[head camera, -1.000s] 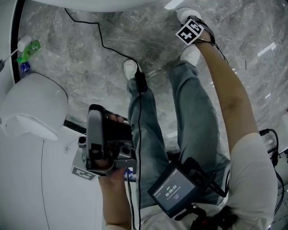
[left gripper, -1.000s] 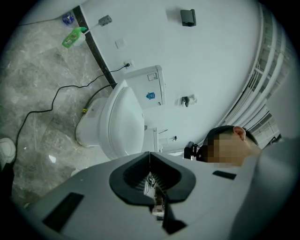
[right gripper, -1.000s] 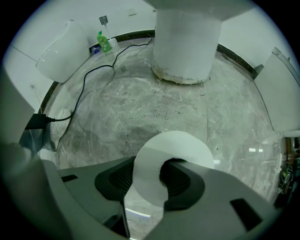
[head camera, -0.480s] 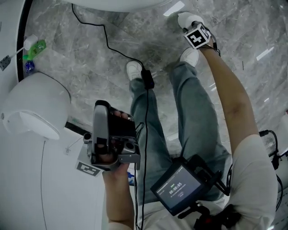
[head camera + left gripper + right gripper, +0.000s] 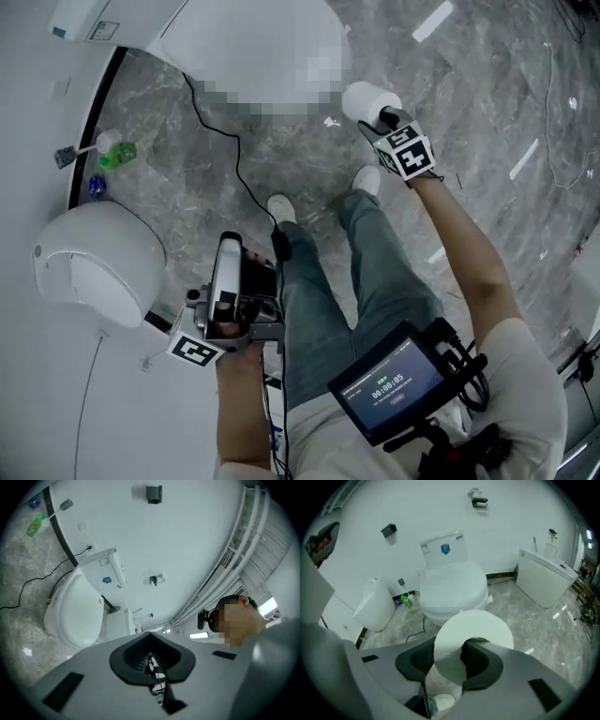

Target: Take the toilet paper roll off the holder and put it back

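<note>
Roll: the toilet paper roll [image 5: 473, 627] is off the wall and in the air at arm's length, over the floor [image 5: 525, 620] in front of the toilet [image 5: 476, 581].
Right jaws: the right gripper [image 5: 449, 665] is closed on the roll. The left pad presses the outside, and the right pad seems to sit in the core, so the jaws pinch one wall of the roll.
Left jaws: the left gripper [image 5: 152, 660] is held low near the person's waist. Its pads are closed to a thin slit, with nothing between them.
Holder: a dark wall fitting [image 5: 479, 502] above the toilet may be the holder, but I cannot tell for sure. The roll is well apart from it.
Which way it points: a round face of the roll looks back toward the right gripper's camera. Its long axis seems to run roughly along the jaws, away from the person and toward the toilet.
How it will handle: probably very light, soft and easy to dent. A hard squeeze could flatten the core, and a loose outer sheet could unwind.
Where to hold: the present wall pinch looks sound. It leaves the far end of the core free to slide onto a peg.
Stage: by my reading, the take-off is done and the return is ahead.
</note>
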`<state>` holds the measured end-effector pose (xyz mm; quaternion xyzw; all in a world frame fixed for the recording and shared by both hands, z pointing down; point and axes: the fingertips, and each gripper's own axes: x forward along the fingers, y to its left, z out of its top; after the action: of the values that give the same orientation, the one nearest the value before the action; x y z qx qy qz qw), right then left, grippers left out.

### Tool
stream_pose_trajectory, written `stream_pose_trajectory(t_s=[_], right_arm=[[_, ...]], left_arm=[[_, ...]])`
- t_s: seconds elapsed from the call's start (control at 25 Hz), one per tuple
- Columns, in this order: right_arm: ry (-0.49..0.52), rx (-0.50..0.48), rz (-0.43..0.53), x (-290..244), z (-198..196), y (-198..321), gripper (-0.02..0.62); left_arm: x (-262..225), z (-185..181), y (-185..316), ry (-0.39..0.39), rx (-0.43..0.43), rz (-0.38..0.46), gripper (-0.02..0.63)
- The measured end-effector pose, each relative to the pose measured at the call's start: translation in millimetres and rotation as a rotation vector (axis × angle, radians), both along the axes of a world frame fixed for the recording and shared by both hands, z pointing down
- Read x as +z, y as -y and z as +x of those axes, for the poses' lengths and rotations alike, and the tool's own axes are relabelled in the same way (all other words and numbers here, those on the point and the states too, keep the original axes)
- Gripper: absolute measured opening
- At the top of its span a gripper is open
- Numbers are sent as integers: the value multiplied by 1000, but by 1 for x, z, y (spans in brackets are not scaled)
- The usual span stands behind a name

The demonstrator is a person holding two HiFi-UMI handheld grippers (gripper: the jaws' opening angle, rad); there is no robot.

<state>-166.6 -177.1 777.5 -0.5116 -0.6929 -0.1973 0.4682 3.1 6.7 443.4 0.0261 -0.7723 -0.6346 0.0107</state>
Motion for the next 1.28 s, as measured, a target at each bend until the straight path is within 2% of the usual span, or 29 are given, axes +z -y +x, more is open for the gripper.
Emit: stream_pose_trajectory(t_s=[0.24,0.36,0.48,0.64,0.8,0.92,1.12,1.28], right_arm=[[131,-13,-238,-214,-27,-65,170],[154,-16,-354,-316,-23,-98,170],[190,-24,-492,-418,-16,-136,170],[221,-52,-667,-535,17,-186,170],[176,-47,-842,-628,42,-237,170],[132,-65,-984,-698,70,-283,170],[-79,-123,-1295,-784,141,-321,170],[-264,-205,-1440,-816,173,-340,170]], left_arm=[[-88,24,-30,90,-1,-65,8],[-133,32,-48,130,-21,-83,8],[-183,44,-69,206,-48,-119,8],[-248,73,-104,316,-78,-150,8],[-318,85,-156,406,-124,-192,8],[-364,108,-202,443,-182,-232,8],[-408,172,-234,469,-281,-338,8],[-424,199,-247,509,-380,-364,8]])
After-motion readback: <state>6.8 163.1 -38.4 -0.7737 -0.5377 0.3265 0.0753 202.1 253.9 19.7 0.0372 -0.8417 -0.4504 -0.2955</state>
